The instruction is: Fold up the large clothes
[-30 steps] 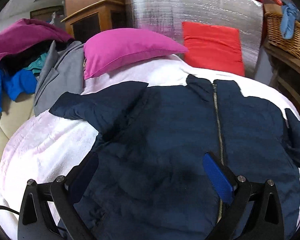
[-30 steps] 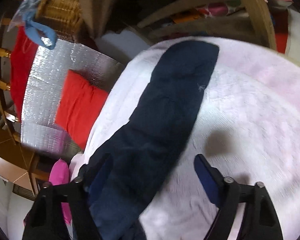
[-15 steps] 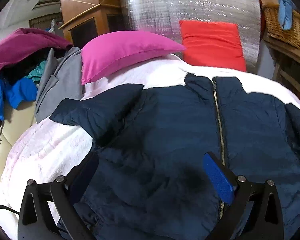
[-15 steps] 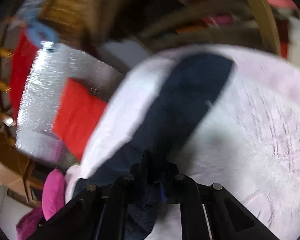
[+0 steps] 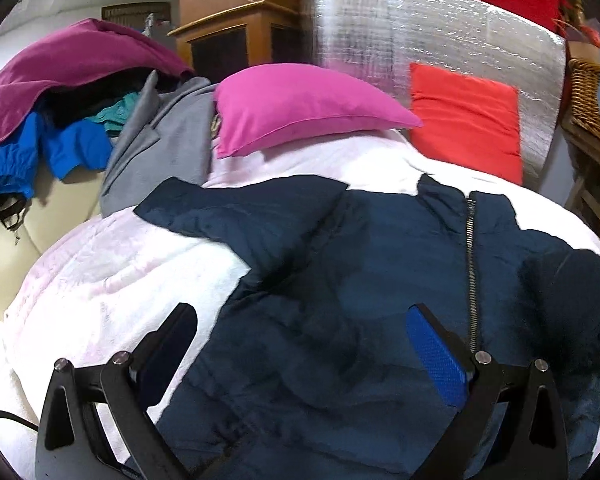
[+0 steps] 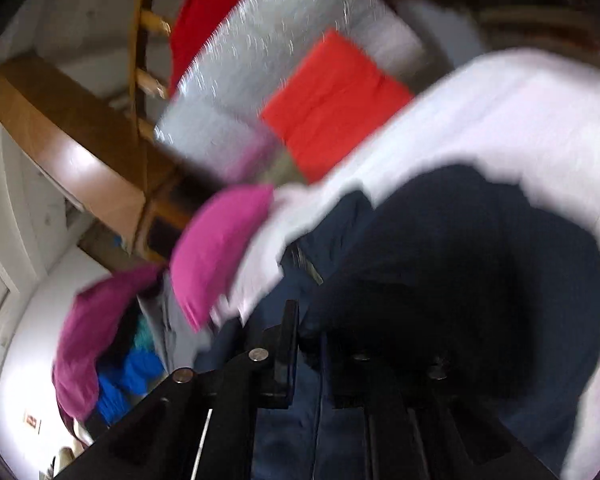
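Right gripper (image 6: 308, 340) clamped on navy jacket's (image 5: 360, 280) sleeve

left hand-held gripper (image 5: 302, 332) | black frame | blue textured pads (image 5: 436, 354) | silver screws

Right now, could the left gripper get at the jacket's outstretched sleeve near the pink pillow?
Probably yes. The left gripper hangs open over the navy jacket, and the sleeve lies flat on the white blanket with nothing covering it.
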`<state>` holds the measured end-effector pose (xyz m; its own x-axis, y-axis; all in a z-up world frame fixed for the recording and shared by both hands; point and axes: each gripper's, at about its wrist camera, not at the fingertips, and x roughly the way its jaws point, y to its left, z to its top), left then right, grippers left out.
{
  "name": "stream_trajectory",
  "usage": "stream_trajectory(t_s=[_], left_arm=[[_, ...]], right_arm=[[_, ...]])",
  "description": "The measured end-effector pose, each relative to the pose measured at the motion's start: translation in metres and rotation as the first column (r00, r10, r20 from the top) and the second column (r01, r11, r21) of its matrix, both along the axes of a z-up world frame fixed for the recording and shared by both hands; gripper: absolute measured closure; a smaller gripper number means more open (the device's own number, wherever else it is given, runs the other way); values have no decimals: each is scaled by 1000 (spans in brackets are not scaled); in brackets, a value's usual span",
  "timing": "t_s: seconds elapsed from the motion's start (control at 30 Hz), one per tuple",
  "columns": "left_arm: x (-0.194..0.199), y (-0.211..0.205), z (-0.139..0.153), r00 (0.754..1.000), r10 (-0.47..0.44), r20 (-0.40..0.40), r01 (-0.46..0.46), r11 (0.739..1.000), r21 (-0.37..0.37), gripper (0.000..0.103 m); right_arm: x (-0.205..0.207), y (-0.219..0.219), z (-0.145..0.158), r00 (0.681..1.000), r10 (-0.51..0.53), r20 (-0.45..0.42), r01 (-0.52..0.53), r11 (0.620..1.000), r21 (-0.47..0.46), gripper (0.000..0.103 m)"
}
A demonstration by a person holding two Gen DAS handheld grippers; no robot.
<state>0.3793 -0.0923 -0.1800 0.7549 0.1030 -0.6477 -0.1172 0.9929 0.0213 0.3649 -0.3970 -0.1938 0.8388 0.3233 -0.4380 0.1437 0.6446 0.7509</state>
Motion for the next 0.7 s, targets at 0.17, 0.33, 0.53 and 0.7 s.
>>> stream_trajectory(t_s=[0.17,0.33,0.53,0.7], left_arm=[[5,9,-7,999,12,-35,-12,1000,7,0],[4,12,-6,999,19,-38,-20,999,-28,0],[0,-4,-6,999,-17,-30,17,1000,3,0],[-1,-10,-6,1000,-25,-19,26,999,39,0]], right_arm=[[2,-3,-52,985,9,-170,16,990,142,30],[-30,-35,-58,983,-83,-164,120,964,236,28],[-57,-90,-83,958,-232,-172,284,859,427,28],[-67,-113,-81,931,-326,-163,365,840,401,68]])
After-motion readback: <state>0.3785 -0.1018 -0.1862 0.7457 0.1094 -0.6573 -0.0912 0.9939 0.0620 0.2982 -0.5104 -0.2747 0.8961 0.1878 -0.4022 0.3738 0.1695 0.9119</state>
